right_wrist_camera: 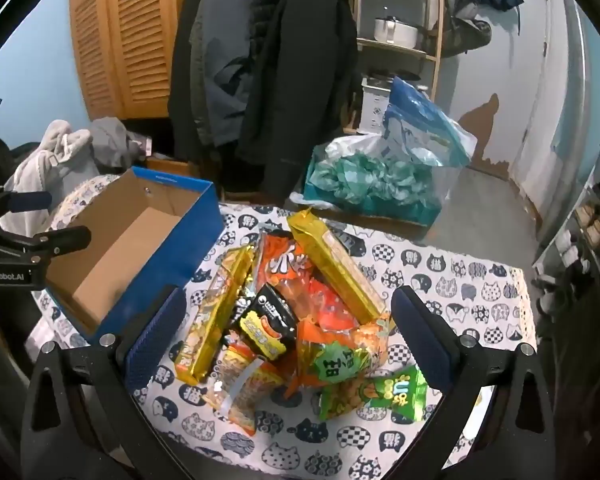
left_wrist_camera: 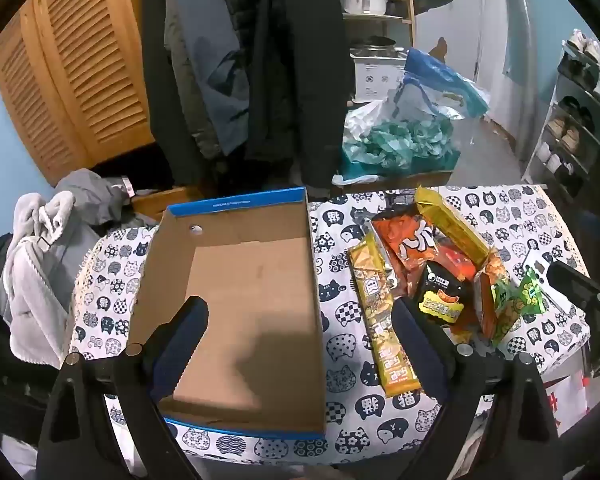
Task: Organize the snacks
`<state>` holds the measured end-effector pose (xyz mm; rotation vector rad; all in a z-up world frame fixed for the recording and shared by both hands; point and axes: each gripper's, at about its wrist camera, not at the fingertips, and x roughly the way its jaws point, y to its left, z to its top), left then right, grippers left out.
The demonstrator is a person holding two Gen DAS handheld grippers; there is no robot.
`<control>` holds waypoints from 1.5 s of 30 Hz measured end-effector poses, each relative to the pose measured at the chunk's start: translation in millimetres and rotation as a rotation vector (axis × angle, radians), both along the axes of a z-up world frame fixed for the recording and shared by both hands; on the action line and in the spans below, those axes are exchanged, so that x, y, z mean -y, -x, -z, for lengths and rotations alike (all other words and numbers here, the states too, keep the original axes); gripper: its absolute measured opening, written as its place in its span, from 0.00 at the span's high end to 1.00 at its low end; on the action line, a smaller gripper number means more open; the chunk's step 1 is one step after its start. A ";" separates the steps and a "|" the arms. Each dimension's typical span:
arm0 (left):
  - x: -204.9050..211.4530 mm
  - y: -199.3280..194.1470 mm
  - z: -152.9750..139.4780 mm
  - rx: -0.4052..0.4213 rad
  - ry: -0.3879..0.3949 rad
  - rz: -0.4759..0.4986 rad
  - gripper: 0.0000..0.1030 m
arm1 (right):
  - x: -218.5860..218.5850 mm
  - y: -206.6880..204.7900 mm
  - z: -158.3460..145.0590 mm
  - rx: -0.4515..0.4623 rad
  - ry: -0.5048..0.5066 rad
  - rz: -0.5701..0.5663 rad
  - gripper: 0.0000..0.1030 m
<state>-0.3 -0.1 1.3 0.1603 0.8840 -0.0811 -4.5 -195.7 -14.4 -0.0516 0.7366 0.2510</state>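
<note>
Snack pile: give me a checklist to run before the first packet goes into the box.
1. Box open and holding nothing: ok.
2. Left gripper jaws apart, holding nothing: ok.
3. Right gripper jaws apart, above the snack pile: ok.
4. Black packet on top, free to lift: ok.
5. Green packet near the table's front edge, fully supported: cannot tell.

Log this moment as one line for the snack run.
stage: start | box: empty | snack pile: on tablecloth, right of box | left gripper: open over box | right gripper: open over pile
</note>
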 end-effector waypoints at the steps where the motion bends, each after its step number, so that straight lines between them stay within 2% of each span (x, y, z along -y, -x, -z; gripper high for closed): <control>1: 0.0 0.1 -0.8 0.003 0.001 0.000 0.09 | 0.0 0.3 -0.2 0.001 0.000 -0.002 0.02; 45: 0.6 3.7 4.7 -0.006 0.027 0.010 0.09 | -5.6 2.2 -0.4 -0.010 0.017 0.001 0.03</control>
